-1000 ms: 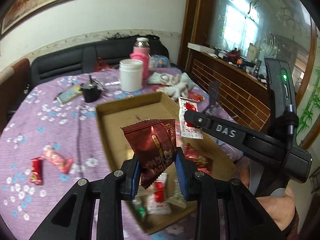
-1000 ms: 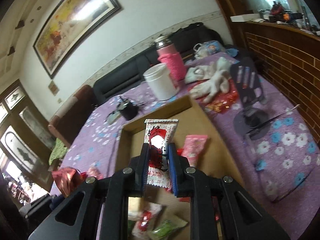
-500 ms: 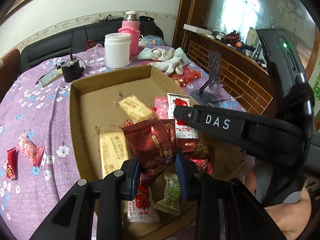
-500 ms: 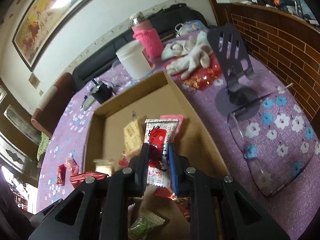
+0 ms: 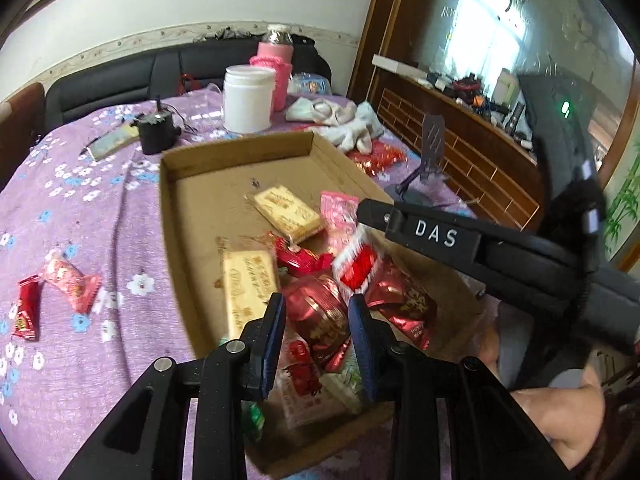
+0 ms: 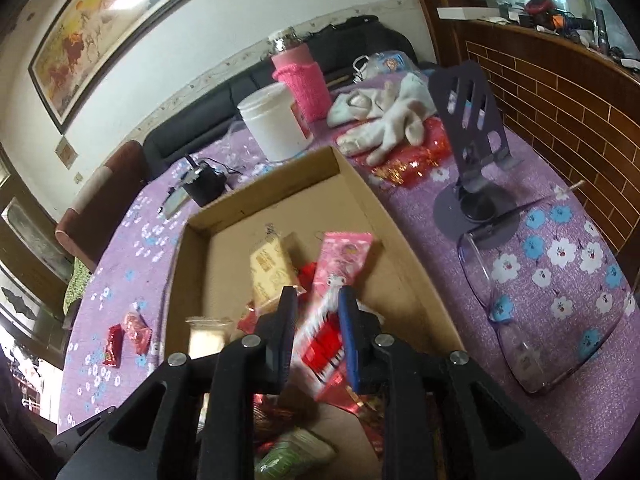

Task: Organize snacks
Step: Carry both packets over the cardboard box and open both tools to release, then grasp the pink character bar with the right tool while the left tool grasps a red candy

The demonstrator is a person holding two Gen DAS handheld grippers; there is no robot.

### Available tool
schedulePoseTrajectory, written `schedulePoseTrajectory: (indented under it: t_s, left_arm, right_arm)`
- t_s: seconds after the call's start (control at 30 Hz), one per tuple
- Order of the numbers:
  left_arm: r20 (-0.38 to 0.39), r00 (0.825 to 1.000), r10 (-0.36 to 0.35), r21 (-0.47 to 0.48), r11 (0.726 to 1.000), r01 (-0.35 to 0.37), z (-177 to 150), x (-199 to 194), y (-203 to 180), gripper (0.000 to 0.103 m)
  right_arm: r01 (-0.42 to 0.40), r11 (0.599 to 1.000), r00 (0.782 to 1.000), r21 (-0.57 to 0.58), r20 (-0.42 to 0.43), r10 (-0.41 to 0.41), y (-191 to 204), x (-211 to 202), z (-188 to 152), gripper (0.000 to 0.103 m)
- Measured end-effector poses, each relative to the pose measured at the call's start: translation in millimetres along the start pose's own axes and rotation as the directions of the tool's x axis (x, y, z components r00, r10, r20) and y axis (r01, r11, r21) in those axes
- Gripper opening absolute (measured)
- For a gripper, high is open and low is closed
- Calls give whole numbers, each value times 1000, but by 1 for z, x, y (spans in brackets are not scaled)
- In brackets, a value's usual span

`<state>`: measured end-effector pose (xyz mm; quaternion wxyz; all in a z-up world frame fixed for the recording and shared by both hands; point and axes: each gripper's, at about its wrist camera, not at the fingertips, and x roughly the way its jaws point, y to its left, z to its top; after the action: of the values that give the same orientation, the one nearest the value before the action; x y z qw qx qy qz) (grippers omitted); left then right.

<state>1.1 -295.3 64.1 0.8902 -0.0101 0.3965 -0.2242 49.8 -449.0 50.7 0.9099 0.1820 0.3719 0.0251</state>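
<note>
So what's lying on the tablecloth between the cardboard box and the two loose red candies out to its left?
Nothing. In the left wrist view, only bare flowered tablecloth lies between the cardboard box and the two red candies.

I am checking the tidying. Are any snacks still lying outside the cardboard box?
Yes. Two wrapped snacks lie on the purple tablecloth, left of the cardboard box: a small red packet and a pink wrapped candy. The other visible snacks are inside or over the box.
</note>
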Motion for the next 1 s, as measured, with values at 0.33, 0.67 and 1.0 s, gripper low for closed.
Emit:
schedulePoseTrajectory:
  t_s: [0.33,0.67,1.0]
  left_arm:
    - [55,998,-5,-46,999,8,-8,-50,36,33]
    - [49,981,187,-215,961,-172,-61,-102,159,34]
    - [-101,904,416,-407,811,-419,-122,-118,275,34]
  right_arm:
    - [-38,998,998,-50,45,40,13,-8,-1,20]
    - [-216,947,975,-236,-7,221,64,-11,-20,24]
    - [-302,838,947,-454,-239,212,196,14,-47,28]
